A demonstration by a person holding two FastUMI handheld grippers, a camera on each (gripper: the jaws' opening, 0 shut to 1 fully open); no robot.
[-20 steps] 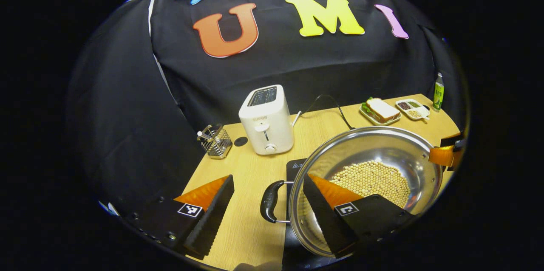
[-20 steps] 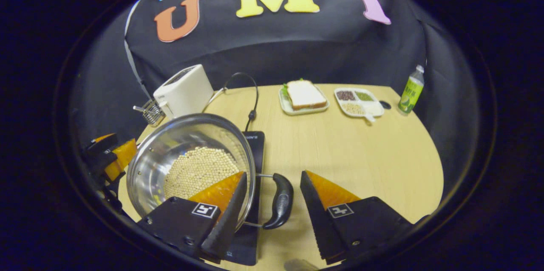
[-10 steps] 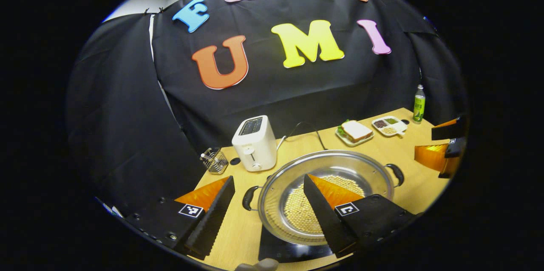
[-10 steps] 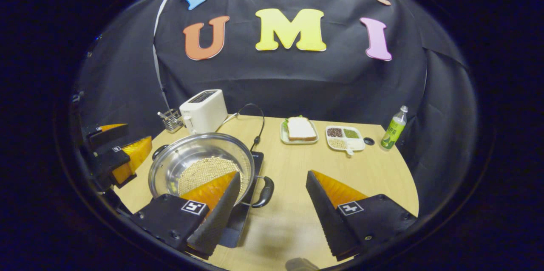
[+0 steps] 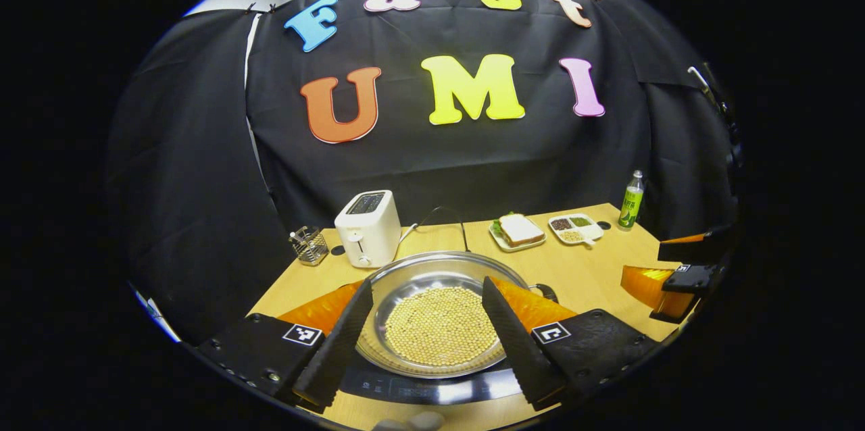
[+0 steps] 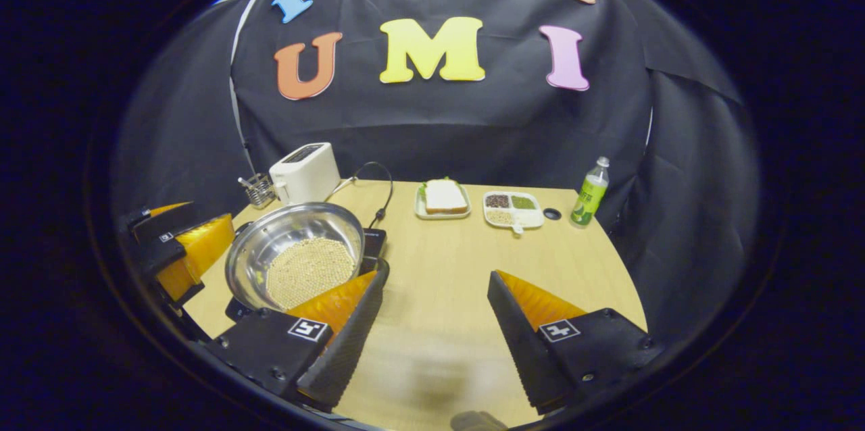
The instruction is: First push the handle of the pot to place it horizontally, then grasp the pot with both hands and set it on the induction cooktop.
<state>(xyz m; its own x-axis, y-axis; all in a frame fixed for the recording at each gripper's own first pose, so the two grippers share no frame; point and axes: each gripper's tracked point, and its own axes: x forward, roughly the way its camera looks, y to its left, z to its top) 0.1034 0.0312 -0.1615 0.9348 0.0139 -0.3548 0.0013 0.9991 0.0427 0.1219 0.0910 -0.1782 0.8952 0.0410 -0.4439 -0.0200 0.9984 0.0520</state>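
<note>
Your pot (image 5: 439, 313), a shallow steel pan with a bed of pale beans in the bottom, sits on the black induction cooktop (image 5: 432, 387) at the near edge of the worktop (image 5: 581, 269); I judge the placing step complete, since the pan rests level on the glass and nothing grips it. One dark side handle (image 5: 546, 292) lies roughly level at the rim, which suits the two-handed carry the task asks for. Your left hand-held gripper (image 5: 427, 336) hangs above and in front of the pot with its jaws spread wide and nothing between them; the pan shows through the gap but neither finger touches it. Your right hand-held gripper (image 6: 432, 330) is likewise wide open and empty, over bare worktop to the pot's right. Both stand apart from the handles, which I read as release and clearance. The left gripper view gives you the cooktop's front control strip and the pot square-on, with the right hand-held gripper off at the right edge. The right gripper view shows the pot (image 6: 297, 262) from the side with a corner of the cooktop (image 6: 374, 242) behind it, and the left hand-held gripper (image 6: 179, 248) just beside the pan's far rim. Further out stand the toaster (image 5: 368, 228), the wire holder (image 5: 309, 245), the sandwich plate (image 6: 442, 200), the divided dish (image 6: 512, 209) and the bottle (image 6: 589, 192), all well apart from the pot.
</note>
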